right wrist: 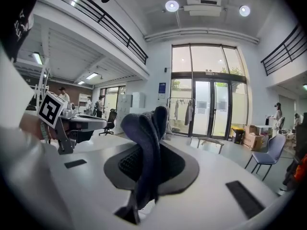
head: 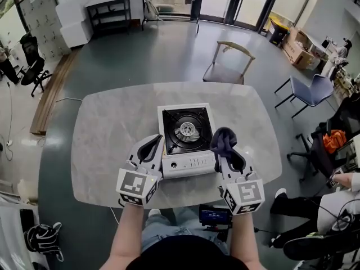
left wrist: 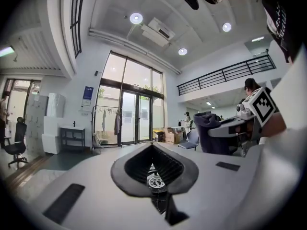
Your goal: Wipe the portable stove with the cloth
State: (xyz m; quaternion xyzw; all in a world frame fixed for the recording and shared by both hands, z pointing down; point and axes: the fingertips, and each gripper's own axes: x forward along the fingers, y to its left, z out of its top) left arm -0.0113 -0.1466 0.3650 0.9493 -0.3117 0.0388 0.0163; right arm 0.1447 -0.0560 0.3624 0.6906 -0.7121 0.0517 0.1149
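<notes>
At the table's [head: 107, 134] near edge, the right gripper [head: 226, 152] clamped the cloth [head: 223, 137] beside the stove [head: 186, 129]; the left gripper [head: 154, 146] was closed, empty.

Probably an open office or lab hall: swivel chairs [head: 31, 63], glass doors [left wrist: 136, 111], mezzanine railing [left wrist: 225, 73], cardboard boxes [head: 298, 45].

The left gripper [head: 157, 142] and right gripper [head: 224, 148] are white moulded shells. Each carries a cube [head: 136, 187] of black-and-white square markers at its 6 o'clock end (one apiece). The fingers [left wrist: 170, 167] are black and ribbed, set in a dark grey collar, with flat black insets [left wrist: 64, 202] at 7 and 3 o'clock. The person wears pale blue jeans [head: 163, 229].
</notes>
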